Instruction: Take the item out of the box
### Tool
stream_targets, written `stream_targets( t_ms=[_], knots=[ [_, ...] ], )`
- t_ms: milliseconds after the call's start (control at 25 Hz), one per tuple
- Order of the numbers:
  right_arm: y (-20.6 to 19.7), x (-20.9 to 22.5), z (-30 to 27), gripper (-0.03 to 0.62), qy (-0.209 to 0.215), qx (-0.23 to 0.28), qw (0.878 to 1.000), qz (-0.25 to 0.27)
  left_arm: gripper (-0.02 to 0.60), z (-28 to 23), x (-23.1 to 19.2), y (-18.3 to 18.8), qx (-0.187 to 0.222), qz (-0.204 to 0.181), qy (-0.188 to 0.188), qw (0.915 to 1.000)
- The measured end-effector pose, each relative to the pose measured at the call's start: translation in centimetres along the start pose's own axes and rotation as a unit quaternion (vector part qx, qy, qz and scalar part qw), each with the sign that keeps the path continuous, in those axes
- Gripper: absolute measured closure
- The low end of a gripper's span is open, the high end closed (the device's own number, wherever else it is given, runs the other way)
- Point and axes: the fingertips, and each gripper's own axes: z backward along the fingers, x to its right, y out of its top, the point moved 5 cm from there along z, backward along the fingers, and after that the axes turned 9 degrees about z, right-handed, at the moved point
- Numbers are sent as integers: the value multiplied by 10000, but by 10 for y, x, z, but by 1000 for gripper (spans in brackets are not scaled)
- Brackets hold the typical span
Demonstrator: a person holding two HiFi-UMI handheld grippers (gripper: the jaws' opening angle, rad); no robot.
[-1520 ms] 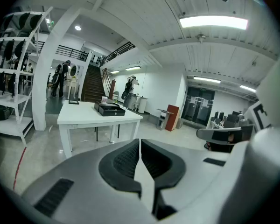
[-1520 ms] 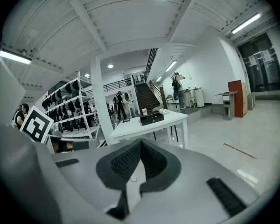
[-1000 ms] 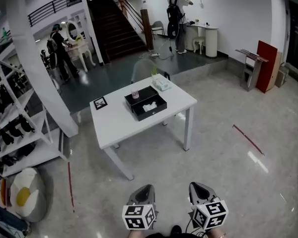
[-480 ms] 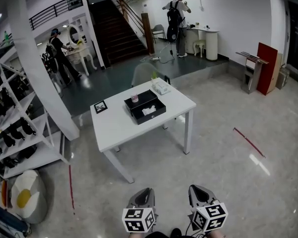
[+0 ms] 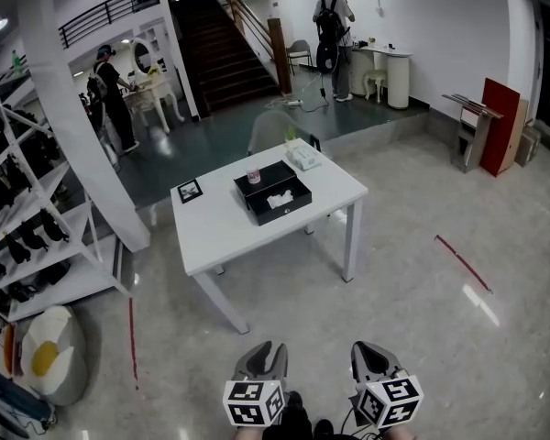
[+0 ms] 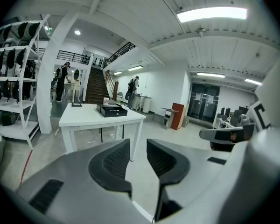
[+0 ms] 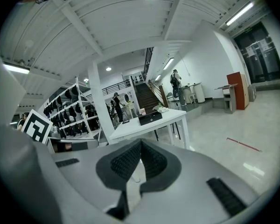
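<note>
Jaws empty, left just opening, box far ahead.

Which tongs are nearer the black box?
Left, slightly. The left tongs, jaws empty and just opened further, line up with the box; the right tongs sit off to its right. Both are far from it.

The white item in the black box is too small to identify in the head view, whose lower edge, at six o'clock, cuts off the rear of the left gripper and right gripper.
</note>
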Motion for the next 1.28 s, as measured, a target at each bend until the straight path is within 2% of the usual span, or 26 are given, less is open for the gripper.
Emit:
stream_targets(
  t_ms=[200, 640, 1280],
  knots=[
    [-1, 3, -19, 594, 24, -64, 9999, -81, 442, -14, -14, 9, 25, 11, 48, 10000],
    [20, 19, -109, 594, -1, -184, 9998, -50, 379, -92, -61, 47, -45, 48, 57, 10000],
    [68, 45, -240, 594, -387, -306, 9986, -168, 347, -212, -137, 139, -40, -94, -102, 9999]
  ],
)
